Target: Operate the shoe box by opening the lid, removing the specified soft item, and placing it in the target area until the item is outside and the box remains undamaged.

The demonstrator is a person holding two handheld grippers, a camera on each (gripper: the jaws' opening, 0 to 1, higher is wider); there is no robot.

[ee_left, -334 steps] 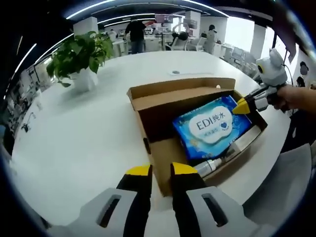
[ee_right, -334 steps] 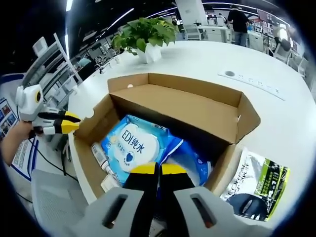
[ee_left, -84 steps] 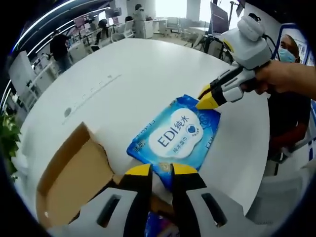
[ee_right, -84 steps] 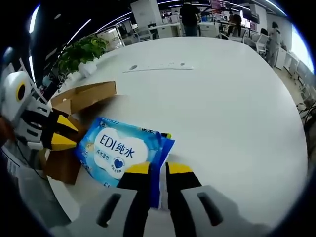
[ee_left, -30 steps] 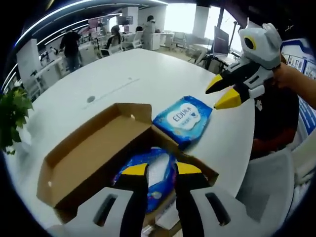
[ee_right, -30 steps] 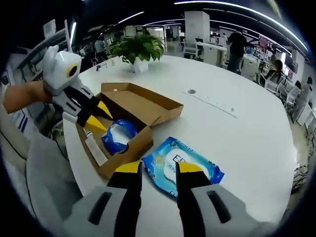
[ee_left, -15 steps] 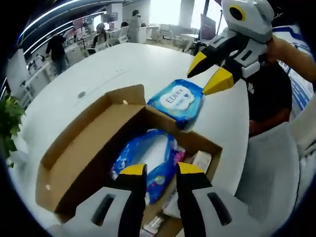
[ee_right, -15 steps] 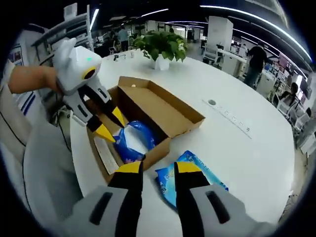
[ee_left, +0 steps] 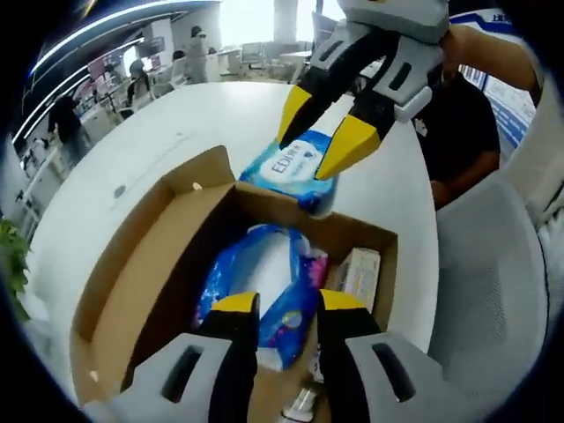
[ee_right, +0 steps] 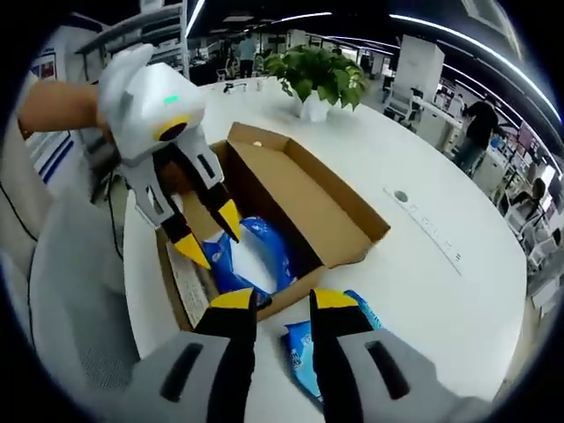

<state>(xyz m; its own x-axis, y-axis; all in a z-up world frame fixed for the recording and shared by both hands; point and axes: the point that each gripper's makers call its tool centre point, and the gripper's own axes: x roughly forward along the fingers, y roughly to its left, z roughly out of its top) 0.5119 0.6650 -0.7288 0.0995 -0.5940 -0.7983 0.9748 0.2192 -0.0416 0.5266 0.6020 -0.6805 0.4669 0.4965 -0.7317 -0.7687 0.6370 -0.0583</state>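
The cardboard shoe box (ee_left: 141,264) (ee_right: 308,194) lies open on the white table, lid flap folded back. Inside it are a blue soft pack (ee_left: 264,282) (ee_right: 256,251) and a small white carton (ee_left: 357,273). The blue EDI wipes pack (ee_left: 295,163) (ee_right: 304,352) lies flat on the table just outside the box. My left gripper (ee_left: 288,304) (ee_right: 210,233) hangs open over the box's inside, holding nothing. My right gripper (ee_right: 282,300) (ee_left: 322,132) is open too, above the wipes pack and the box's near wall, not touching either.
A potted plant (ee_right: 322,79) stands at the table's far side. A grey chair (ee_left: 502,291) and a person in a dark top (ee_left: 458,115) are at the table's edge beside the box. A cable port (ee_right: 401,196) sits in the tabletop.
The wipes pack, held by both grippers 2.8 s ago, now lies released on the table. Both grippers have drawn back; the left has closed in over the box and the right hovers above the pack.
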